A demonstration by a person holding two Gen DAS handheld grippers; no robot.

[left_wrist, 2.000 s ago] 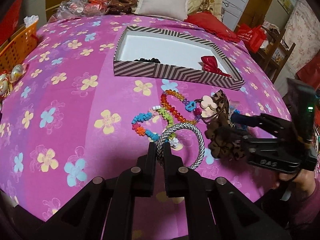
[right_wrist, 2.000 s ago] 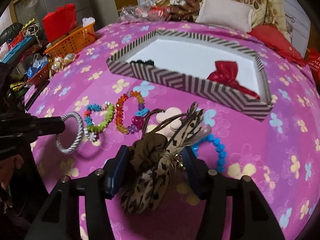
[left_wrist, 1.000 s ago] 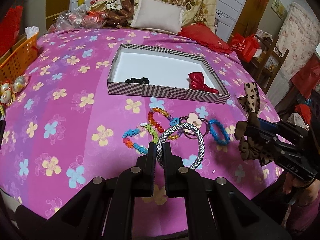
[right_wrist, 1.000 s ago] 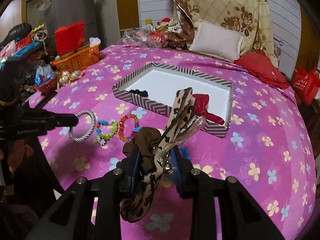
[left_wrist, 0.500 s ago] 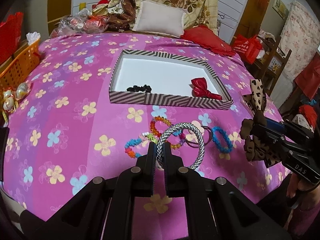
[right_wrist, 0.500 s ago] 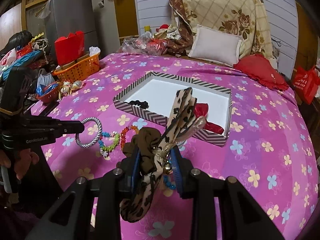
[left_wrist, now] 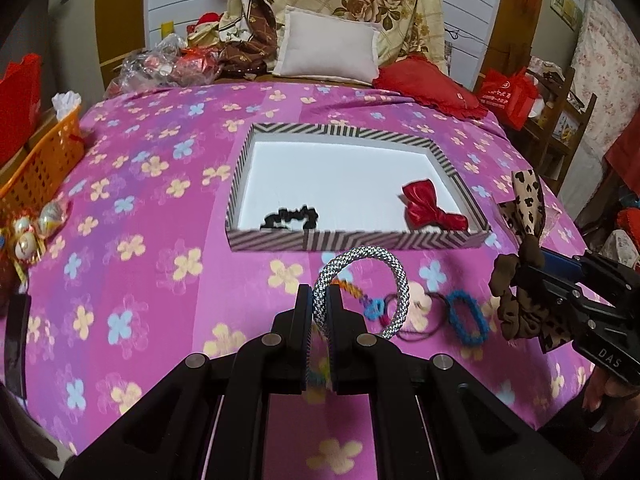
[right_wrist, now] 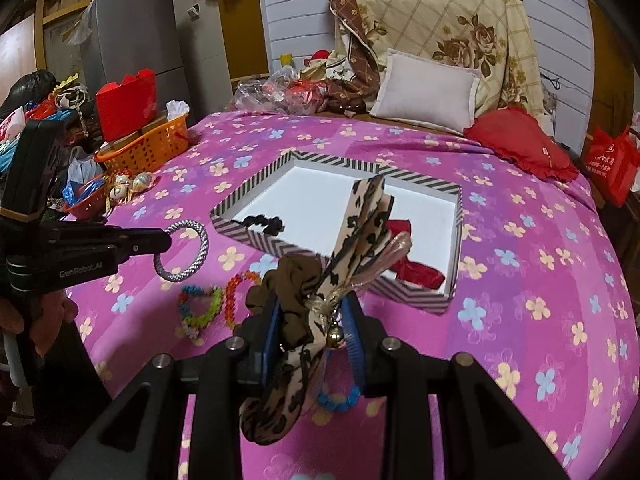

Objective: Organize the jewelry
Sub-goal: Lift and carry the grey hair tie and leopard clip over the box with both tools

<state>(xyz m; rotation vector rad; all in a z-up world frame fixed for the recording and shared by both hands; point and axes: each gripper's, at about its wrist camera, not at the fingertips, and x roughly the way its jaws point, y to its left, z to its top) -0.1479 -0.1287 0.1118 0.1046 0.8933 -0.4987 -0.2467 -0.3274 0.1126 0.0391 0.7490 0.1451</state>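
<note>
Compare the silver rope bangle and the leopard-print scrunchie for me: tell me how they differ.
The silver rope bangle is a stiff, thin ring that keeps its round shape; the leopard-print scrunchie is soft bunched fabric with a tall bow and a small bell. The bangle is pinched at its rim in the left claw, nearly shut; the scrunchie fills the wider-set right claw. Both are lifted off the pink bedspread, outside the striped box.
</note>
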